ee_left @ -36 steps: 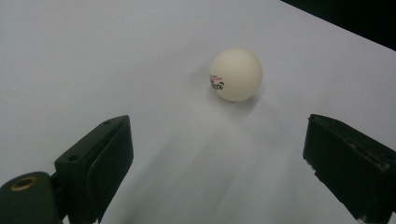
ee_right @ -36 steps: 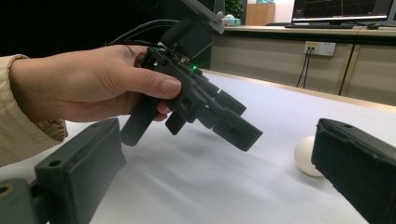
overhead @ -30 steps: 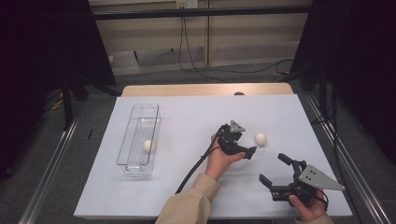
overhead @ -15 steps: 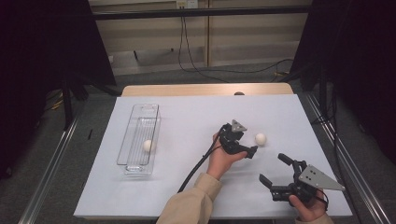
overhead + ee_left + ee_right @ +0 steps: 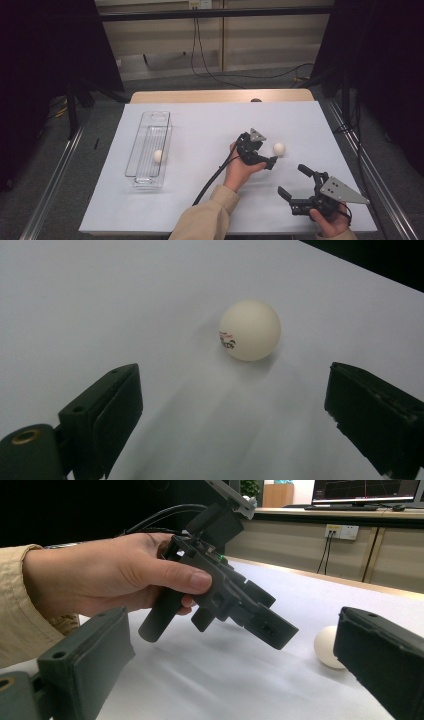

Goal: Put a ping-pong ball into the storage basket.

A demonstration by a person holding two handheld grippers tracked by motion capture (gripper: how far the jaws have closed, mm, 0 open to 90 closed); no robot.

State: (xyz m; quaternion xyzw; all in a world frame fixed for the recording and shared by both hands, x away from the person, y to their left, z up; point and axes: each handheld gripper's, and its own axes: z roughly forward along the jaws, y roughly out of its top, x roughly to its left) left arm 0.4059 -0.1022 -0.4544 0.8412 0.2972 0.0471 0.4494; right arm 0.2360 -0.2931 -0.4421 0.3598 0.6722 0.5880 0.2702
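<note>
Item, left gripper (image 5: 266,161): mine, held over the white table (image 5: 200,125), pointed at the loose ball (image 5: 278,149), which lies on the bare sheet just beyond my tips and right of centre. In the left gripper view that ball (image 5: 249,330) sits ahead of and between my two black jaws, which stand wide apart with nothing touching them; no grip yet. Item, right gripper (image 5: 300,187): mine also, low at the near right edge of the table, well apart from the ball, jaws spread and empty; its own view looks across at my left hand (image 5: 110,575) on the other tool, with the ball (image 5: 327,646) partly hidden behind one jaw. Item, bin (image 5: 149,150): clear, long, at the left of the table, holding a second ball (image 5: 159,156) near its near end. Change over the last second: none to record. Both hands are where they were, the left jaws at the same spread, the loose ball unmoved. Meaning, as I judge it: the approach is lined up but paused. What remains is to ease forward until the ball is between the pads, close gently since it will roll or squirt out, then carry it to the bin.
</note>
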